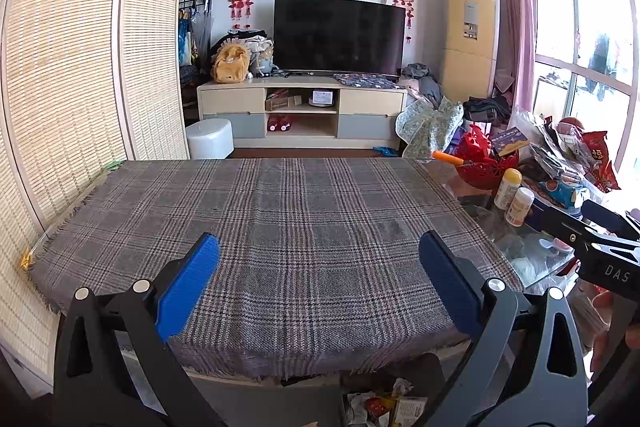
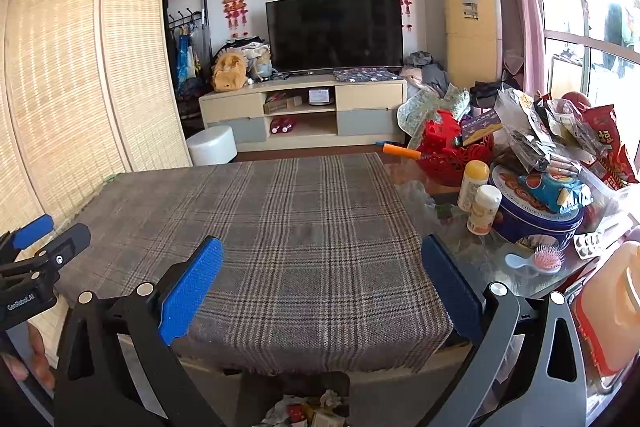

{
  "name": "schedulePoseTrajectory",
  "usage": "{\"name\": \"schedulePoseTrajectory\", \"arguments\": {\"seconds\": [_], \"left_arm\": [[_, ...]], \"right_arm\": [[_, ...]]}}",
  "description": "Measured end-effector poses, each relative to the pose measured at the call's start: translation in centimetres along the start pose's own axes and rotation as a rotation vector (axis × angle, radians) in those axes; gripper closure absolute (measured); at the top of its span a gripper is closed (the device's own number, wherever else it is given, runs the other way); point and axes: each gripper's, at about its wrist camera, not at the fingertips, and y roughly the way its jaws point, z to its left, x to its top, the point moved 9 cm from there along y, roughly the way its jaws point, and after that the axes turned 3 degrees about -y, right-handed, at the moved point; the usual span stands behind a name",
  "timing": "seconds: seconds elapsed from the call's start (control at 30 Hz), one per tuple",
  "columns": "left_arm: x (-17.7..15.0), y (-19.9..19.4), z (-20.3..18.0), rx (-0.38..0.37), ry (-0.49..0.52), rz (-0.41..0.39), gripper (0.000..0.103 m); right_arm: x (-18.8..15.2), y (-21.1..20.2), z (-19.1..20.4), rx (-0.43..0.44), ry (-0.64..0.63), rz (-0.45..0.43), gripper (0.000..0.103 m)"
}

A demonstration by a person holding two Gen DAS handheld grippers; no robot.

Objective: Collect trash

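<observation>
A table under a grey plaid cloth (image 1: 272,227) (image 2: 280,227) fills the middle of both views, with nothing lying on the cloth. Below its near edge stands a dark bin (image 1: 394,397) (image 2: 308,403) holding crumpled wrappers and paper. My left gripper (image 1: 320,287) hovers over the near edge, open and holding nothing. My right gripper (image 2: 322,287) hangs beside it to the right, also open with nothing between its blue pads. The right gripper's body shows at the right edge of the left wrist view, and the left gripper's at the left edge of the right wrist view.
Clutter crowds the glass tabletop on the right: a blue biscuit tin (image 2: 536,215), two small bottles (image 2: 478,199), snack bags (image 2: 560,131), a red basket (image 2: 452,151), a pink hairbrush (image 2: 538,261), a blister pack and an orange jug (image 2: 612,307). A woven screen (image 1: 80,67) stands left. A TV stand (image 1: 304,107) lies beyond.
</observation>
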Motion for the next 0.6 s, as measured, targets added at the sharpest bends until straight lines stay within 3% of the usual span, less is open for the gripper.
{"name": "schedulePoseTrajectory", "arguments": {"seconds": [0.6], "left_arm": [[-0.04,0.2,0.13,-0.004,-0.006,0.001,0.008]], "right_arm": [[-0.18,0.25,0.06,0.004,0.001,0.009,0.003]]}}
